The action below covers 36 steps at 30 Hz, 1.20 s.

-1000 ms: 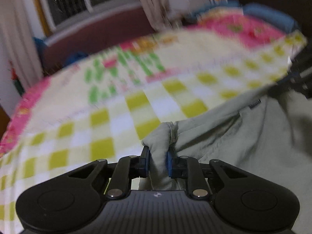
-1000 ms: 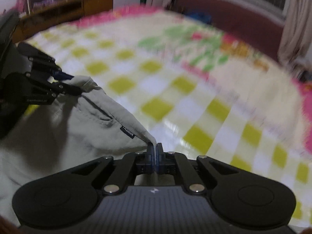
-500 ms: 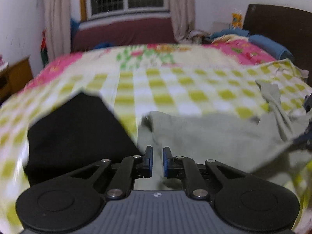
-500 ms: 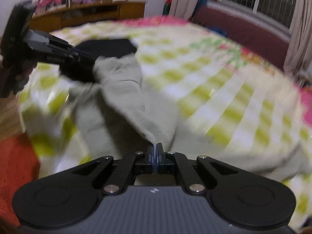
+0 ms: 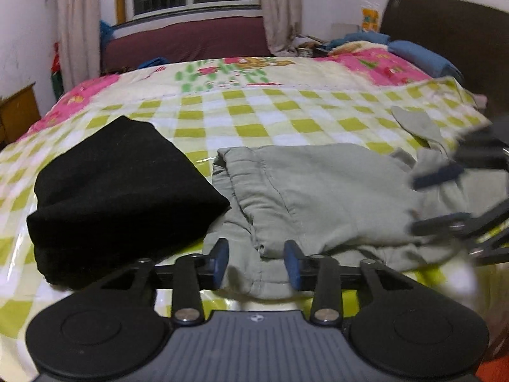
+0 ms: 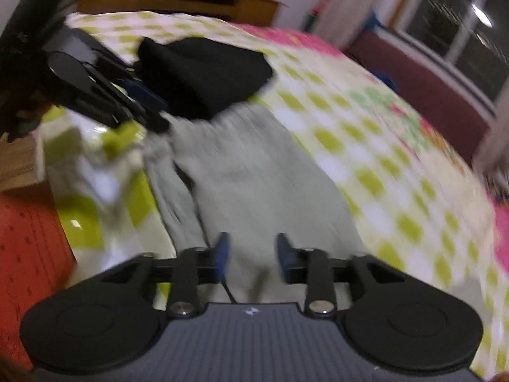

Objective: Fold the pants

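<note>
1. Grey pants point(image 5: 318, 197) lie on the bed point(image 5: 241, 121), near its front edge, just beside a folded black garment point(image 5: 121, 191).
2. Left gripper point(image 5: 256, 259): jaws have just been opening; they stand spread, the pants' hem between the pads, not pinched.
3. Right gripper point(image 6: 251, 254): jaws have just been opening; they stand spread over the grey fabric, gripping nothing. That view is blurred.

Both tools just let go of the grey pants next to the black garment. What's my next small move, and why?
Probably back both tools off and look. The left tool and right tool have just been opening, pads clear of the cloth. The grey pants lie folded but rumpled beside the black garment, so next regrip an end to fold again.
</note>
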Each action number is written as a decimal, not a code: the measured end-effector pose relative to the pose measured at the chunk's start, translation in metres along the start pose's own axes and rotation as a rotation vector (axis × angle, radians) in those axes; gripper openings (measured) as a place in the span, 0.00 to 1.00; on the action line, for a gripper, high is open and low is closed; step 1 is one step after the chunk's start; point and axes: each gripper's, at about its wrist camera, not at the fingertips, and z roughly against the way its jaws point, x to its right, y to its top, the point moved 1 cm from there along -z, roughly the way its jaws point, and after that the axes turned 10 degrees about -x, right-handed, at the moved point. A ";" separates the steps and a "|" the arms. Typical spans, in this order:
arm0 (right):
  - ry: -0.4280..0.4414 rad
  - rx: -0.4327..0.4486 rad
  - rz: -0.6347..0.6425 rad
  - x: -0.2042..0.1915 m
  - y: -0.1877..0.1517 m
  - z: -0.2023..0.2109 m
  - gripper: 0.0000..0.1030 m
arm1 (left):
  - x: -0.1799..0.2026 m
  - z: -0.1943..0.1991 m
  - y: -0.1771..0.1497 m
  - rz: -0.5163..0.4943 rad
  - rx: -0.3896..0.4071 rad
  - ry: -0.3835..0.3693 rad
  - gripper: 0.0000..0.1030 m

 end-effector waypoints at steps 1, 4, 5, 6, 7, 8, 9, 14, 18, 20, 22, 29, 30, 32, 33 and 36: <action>0.009 0.018 0.028 -0.007 0.009 -0.007 0.42 | 0.001 0.002 -0.002 -0.020 -0.002 0.010 0.53; 0.026 0.050 0.096 -0.027 0.030 -0.031 0.41 | -0.003 0.002 -0.007 -0.068 -0.009 0.058 0.54; 0.018 0.054 0.118 -0.032 0.037 -0.039 0.41 | -0.006 0.000 -0.007 -0.074 -0.011 0.071 0.54; 0.001 0.053 0.143 -0.036 0.043 -0.048 0.41 | -0.010 -0.002 -0.007 -0.078 -0.012 0.080 0.54; -0.017 0.043 0.161 -0.039 0.049 -0.059 0.41 | -0.013 -0.004 -0.007 -0.079 -0.011 0.086 0.54; -0.024 0.028 0.172 -0.039 0.051 -0.066 0.40 | -0.016 -0.006 -0.006 -0.078 -0.010 0.091 0.54; -0.030 0.013 0.177 -0.039 0.054 -0.073 0.38 | -0.019 -0.009 -0.005 -0.080 -0.009 0.096 0.54; 0.042 -0.036 -0.001 -0.013 0.059 -0.066 0.00 | -0.036 -0.025 -0.002 -0.078 -0.006 0.116 0.54; 0.133 -0.018 -0.185 0.013 0.061 -0.050 0.03 | -0.058 -0.035 0.004 0.000 0.001 0.171 0.53; 0.148 -0.010 -0.157 0.009 0.063 -0.046 0.09 | -0.069 -0.043 0.005 0.025 -0.016 0.218 0.53; 0.144 -0.015 -0.080 -0.003 0.065 -0.048 0.23 | -0.075 -0.048 0.003 0.026 -0.024 0.233 0.53; 0.047 -0.026 0.022 -0.038 0.069 -0.077 0.38 | -0.067 -0.032 -0.007 0.002 0.001 0.195 0.53; 0.053 -0.032 -0.013 -0.034 0.070 -0.080 0.36 | -0.064 -0.029 -0.008 -0.008 0.001 0.187 0.53; 0.126 -0.042 -0.122 -0.019 0.073 -0.080 0.12 | -0.059 -0.026 -0.010 -0.023 0.003 0.175 0.53; 0.157 -0.045 -0.172 -0.011 0.074 -0.078 0.08 | -0.057 -0.024 -0.010 -0.028 0.007 0.170 0.53; 0.214 -0.041 -0.282 0.004 0.076 -0.073 0.07 | -0.052 -0.017 -0.009 -0.035 0.026 0.152 0.53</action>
